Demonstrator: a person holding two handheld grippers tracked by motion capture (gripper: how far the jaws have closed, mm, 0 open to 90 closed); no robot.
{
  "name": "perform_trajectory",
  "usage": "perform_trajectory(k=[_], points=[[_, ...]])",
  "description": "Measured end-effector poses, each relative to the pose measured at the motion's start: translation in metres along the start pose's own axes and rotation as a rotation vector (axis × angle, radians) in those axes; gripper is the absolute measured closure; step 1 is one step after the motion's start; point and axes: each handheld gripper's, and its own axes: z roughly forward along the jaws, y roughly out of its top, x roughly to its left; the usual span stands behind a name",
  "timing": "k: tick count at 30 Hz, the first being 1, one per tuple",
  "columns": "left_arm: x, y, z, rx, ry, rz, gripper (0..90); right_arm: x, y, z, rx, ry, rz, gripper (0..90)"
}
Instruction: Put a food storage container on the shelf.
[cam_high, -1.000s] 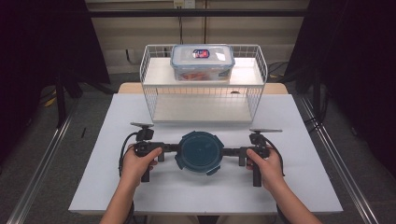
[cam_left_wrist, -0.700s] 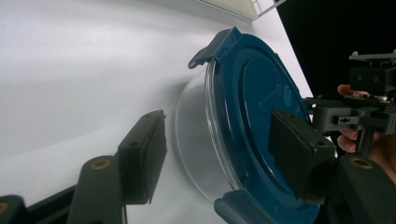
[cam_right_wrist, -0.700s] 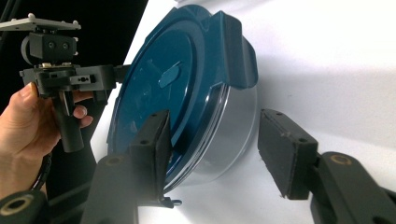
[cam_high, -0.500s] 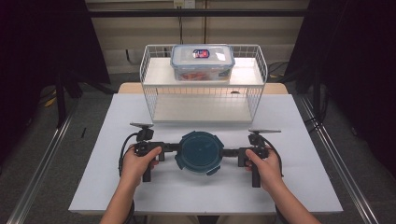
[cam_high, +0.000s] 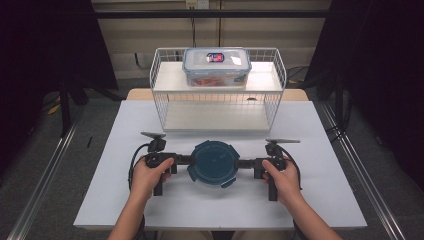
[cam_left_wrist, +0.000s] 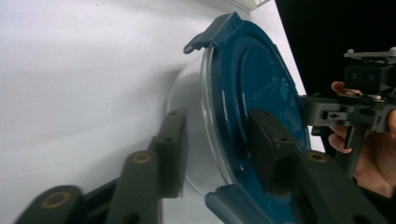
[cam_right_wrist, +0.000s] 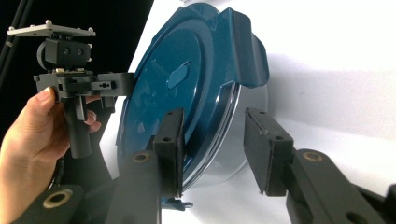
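A round clear bowl with a blue lid (cam_high: 215, 162) sits on the white counter (cam_high: 320, 130), near its front edge, between the two hands. The left hand-held gripper (cam_left_wrist: 212, 154) has been closing its jaws over the bowl's rim: one pad lies on the lid's top, the other stands just off the bowl's wall. The right hand-held gripper (cam_right_wrist: 212, 151), also closing, straddles the opposite rim the same way, its outer pad apart from the wall. Behind stands a wire rack (cam_high: 160, 95) carrying a clear box (cam_high: 216, 67).
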Motion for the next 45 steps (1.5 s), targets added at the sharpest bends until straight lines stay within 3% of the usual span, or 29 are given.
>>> perform_trajectory(k=[7,19,27,34,39,40,45], points=[[-0.0004,0.0007,-0.0004,0.0,-0.01,-0.001,66.9,0.0003,-0.0013,-0.0005,-0.012,0.005,0.018,65.5],[0.0013,0.0009,0.0009,0.006,-0.021,-0.007,66.8,0.0,-0.0052,0.003,-0.01,0.018,0.065,66.0],[0.0025,0.0005,0.0017,0.006,-0.036,-0.053,67.9,0.0004,-0.005,0.0023,-0.013,0.025,0.108,67.9],[0.0014,0.0007,0.0016,0.008,-0.025,-0.054,67.9,-0.0002,-0.0043,0.0017,-0.017,0.02,0.129,69.8],[0.0028,0.0007,-0.0002,-0.008,-0.043,-0.105,71.4,-0.0015,-0.0045,0.0003,-0.013,0.04,0.175,71.3],[0.0027,0.0007,-0.0005,-0.01,-0.044,-0.111,72.2,-0.0027,-0.0048,0.0,-0.015,0.041,0.166,71.6],[-0.0019,0.0013,-0.0028,-0.001,-0.029,-0.101,73.2,-0.0013,-0.0056,-0.0014,-0.017,0.037,0.189,72.9]])
